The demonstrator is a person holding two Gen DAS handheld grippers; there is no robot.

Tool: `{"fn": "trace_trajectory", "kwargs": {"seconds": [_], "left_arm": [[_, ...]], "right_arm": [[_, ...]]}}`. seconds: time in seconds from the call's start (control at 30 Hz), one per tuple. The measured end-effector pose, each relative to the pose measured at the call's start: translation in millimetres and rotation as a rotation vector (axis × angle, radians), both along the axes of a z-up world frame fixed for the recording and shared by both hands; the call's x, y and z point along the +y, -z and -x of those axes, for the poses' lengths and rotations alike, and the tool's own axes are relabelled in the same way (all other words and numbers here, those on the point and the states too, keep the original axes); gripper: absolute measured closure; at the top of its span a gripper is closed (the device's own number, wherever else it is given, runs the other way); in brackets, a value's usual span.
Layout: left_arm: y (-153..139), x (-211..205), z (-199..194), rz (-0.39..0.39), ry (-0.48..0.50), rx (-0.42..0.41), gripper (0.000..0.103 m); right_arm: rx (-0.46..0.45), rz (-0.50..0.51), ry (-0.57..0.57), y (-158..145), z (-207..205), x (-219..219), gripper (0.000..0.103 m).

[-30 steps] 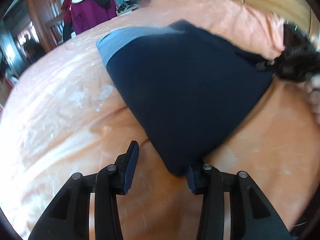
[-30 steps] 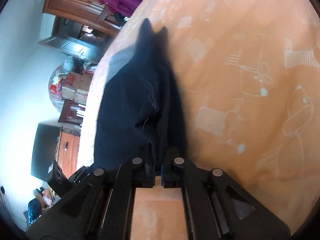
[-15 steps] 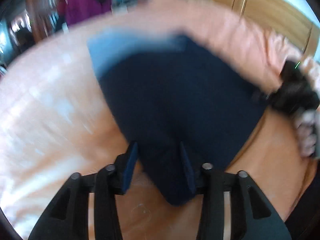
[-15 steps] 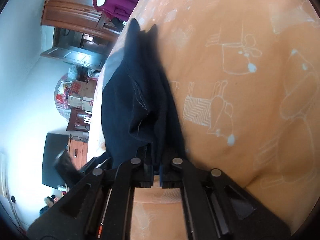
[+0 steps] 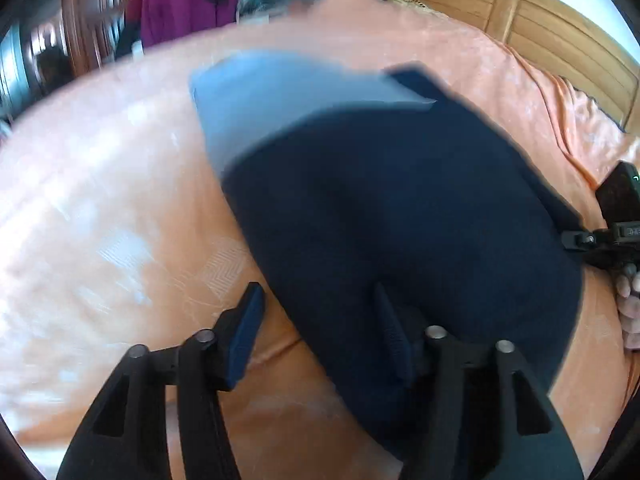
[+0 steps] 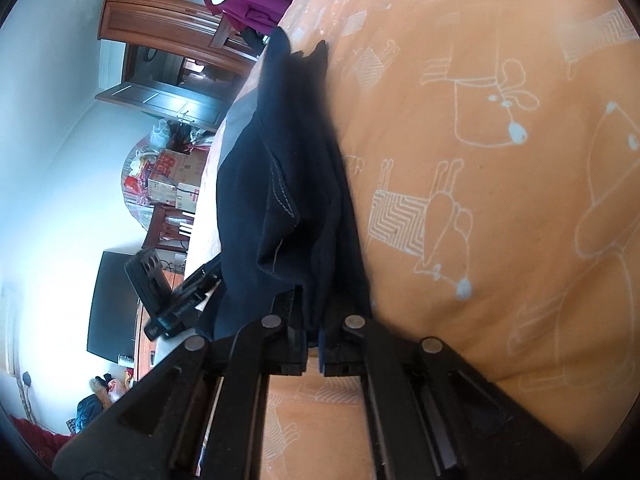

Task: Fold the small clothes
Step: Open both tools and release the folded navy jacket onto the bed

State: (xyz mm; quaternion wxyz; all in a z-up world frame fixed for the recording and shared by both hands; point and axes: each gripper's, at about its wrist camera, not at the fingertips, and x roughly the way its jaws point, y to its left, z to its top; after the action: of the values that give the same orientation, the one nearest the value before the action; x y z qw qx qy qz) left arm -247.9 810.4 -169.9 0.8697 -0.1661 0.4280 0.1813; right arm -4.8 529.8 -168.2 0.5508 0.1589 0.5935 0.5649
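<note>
Navy shorts (image 5: 392,216) with a light blue waistband (image 5: 280,92) are spread on an orange bedspread (image 5: 100,208) printed with white line drawings of animals. In the left wrist view, the left gripper (image 5: 320,320) is seen with its jaws wide apart; the near corner of the dark cloth lies between them and is draped over the right-hand finger, while the left-hand finger (image 5: 246,332) stands clear of the fabric above the bedspread. Nothing is clamped there. At the right edge of that view, the right gripper (image 5: 600,236) is seen beside a hand (image 5: 630,308), at the far side of the garment.

In the right wrist view, the right gripper (image 6: 314,344) is pressed closed on a bunched edge of the shorts (image 6: 292,184), the layered fabric being pinched between the two pads and raised from the bedspread (image 6: 500,200) into a ridge. The left gripper (image 6: 176,300) is visible at the left, next to the garment's other side. A wooden headboard (image 5: 540,28) is seen beyond the bed, and a pile of clothes (image 5: 188,4), with a magenta garment among them, is seen past the far edge.
</note>
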Motion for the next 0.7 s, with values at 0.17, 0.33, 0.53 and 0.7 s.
{"fn": "trace_trajectory", "kwargs": {"seconds": [0.17,0.33,0.53,0.7], "left_arm": [[-40,13,-11,-0.032,-0.004,-0.098,0.052],[-69,60,-75,-0.117,0.024,-0.179,0.052],[-2,129,-148,-0.068,-0.048,0.090,0.043],[-23,117,-122,-0.046,-0.054,-0.017,0.048]], "right_arm": [[0.004,-0.025,-0.008,4,-1,-2,0.103],[0.006,-0.032,-0.009,4,-2,-3,0.103],[0.002,-0.043,-0.011,4,-1,-3,0.103],[0.003,-0.045,-0.012,5,-2,-4,0.103]]}}
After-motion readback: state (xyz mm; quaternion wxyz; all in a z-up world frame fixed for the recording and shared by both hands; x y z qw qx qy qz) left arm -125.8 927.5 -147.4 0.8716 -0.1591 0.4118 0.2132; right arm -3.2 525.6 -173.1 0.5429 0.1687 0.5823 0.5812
